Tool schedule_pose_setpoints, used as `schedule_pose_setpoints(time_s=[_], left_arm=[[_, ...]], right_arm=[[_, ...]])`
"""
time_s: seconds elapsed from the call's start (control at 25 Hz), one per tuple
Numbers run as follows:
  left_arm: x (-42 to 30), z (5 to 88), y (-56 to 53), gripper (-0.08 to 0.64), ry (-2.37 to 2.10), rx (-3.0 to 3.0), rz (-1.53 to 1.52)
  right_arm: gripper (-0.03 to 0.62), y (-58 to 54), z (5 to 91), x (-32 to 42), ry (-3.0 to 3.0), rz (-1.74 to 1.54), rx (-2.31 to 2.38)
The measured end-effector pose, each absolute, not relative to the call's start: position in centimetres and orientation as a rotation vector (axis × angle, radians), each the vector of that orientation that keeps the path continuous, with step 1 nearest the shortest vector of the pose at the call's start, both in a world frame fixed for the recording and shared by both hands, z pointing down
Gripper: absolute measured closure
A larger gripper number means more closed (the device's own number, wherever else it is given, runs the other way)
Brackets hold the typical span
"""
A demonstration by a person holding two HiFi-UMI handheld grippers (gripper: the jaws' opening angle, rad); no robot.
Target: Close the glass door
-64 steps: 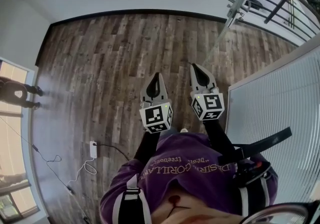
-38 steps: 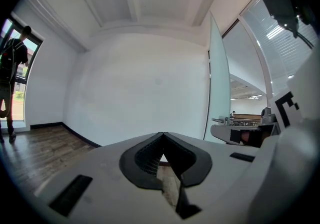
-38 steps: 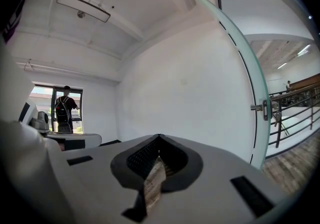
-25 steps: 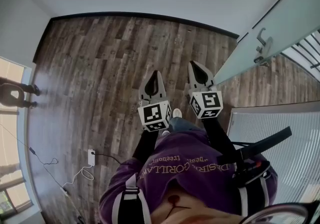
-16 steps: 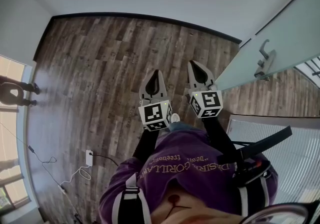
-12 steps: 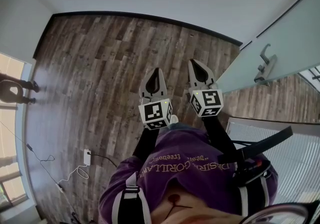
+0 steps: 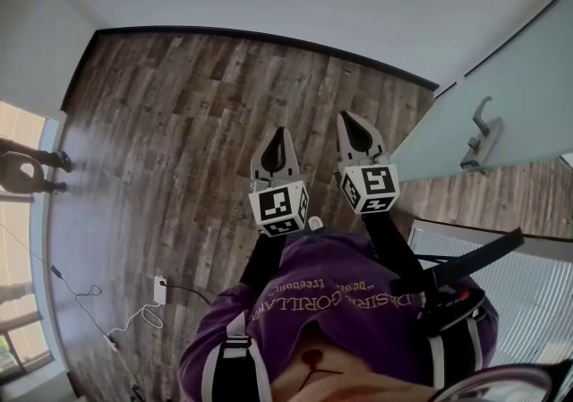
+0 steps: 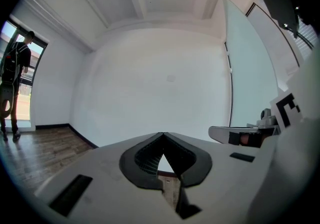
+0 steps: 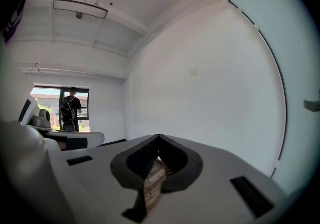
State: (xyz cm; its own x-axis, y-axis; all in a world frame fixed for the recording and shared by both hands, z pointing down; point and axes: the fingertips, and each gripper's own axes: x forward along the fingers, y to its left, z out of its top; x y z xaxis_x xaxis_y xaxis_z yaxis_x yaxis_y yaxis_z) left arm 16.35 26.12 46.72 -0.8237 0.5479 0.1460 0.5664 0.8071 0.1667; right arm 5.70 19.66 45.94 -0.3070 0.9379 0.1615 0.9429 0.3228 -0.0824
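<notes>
Left claw [image 7: 279,134] closed, right claw [image 7: 349,119] closed, shirt [image 7: 333,277] lettered GORILLA

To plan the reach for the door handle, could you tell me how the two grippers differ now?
The right gripper is nearer the door handle; the left gripper is farther off. The right gripper's tip sits slightly higher in the head view than the left gripper's. Both are shut and empty, touching nothing.
</notes>
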Motion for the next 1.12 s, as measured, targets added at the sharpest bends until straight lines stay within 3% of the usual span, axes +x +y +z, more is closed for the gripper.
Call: schedule_pose_setpoints(time_s=[0.56,1.12], left_arm=[[9.7,45.9,39.2,0.559,-2.954,-0.716,-0.282],[5.4,46.5,43.1,0.558,-3.0,-0.456,-0.317]], right_arm=[[0.603,31.9,45.1,0.2,-2.509,-0.021,-1.606],[0.603,36.3,45.7,-2.7,-2.616,-0.044,-1.42]])
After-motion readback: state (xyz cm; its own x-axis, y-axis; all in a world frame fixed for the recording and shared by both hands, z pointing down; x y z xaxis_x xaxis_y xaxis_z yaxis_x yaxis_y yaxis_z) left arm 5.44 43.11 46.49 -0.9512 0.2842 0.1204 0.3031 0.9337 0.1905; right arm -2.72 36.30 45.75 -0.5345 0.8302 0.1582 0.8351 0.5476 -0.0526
